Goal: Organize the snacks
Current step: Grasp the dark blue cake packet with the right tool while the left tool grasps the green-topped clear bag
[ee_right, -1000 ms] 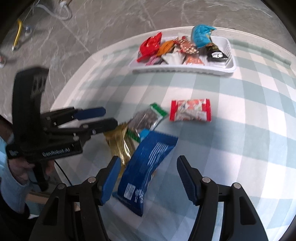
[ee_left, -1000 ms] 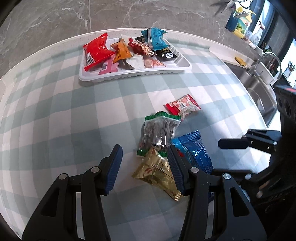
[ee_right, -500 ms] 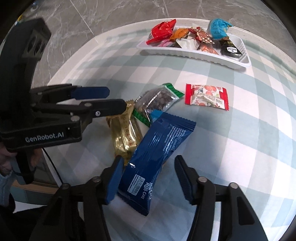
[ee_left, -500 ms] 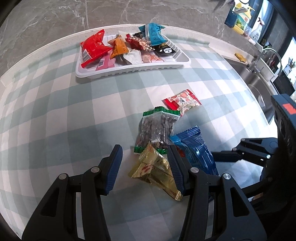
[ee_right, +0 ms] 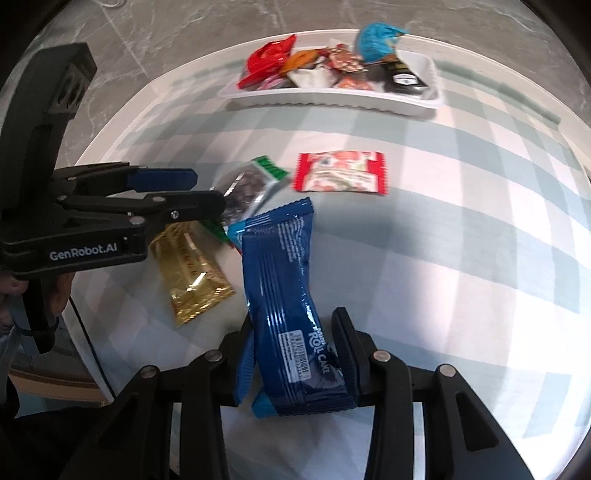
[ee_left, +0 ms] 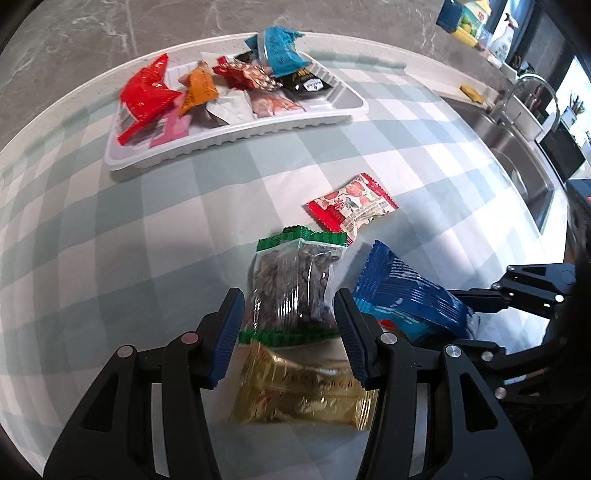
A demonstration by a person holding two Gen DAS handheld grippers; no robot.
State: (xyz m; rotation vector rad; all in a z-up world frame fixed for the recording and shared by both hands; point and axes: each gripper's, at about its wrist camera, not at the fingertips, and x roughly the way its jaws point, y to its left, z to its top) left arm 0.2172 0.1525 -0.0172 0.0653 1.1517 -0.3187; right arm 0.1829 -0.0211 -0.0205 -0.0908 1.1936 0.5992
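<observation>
My right gripper (ee_right: 295, 354) is shut on the near end of a blue roll cake packet (ee_right: 284, 295), which also shows in the left wrist view (ee_left: 406, 299). My left gripper (ee_left: 290, 332) is open above a clear green-edged nut packet (ee_left: 295, 284) and a gold packet (ee_left: 303, 391), touching neither. A red and white packet (ee_left: 351, 208) lies beyond them. A white tray (ee_left: 236, 134) at the far edge holds several snacks.
The table has a green and white checked cloth (ee_left: 110, 221). A sink with a tap (ee_left: 517, 122) is at the right, with bottles (ee_left: 476, 18) behind it. The table's near left edge (ee_right: 85, 332) is close to the gold packet.
My right gripper has closed on the blue packet and tilted its far end up. My left gripper has moved forward over the nut packet and gold packet.
</observation>
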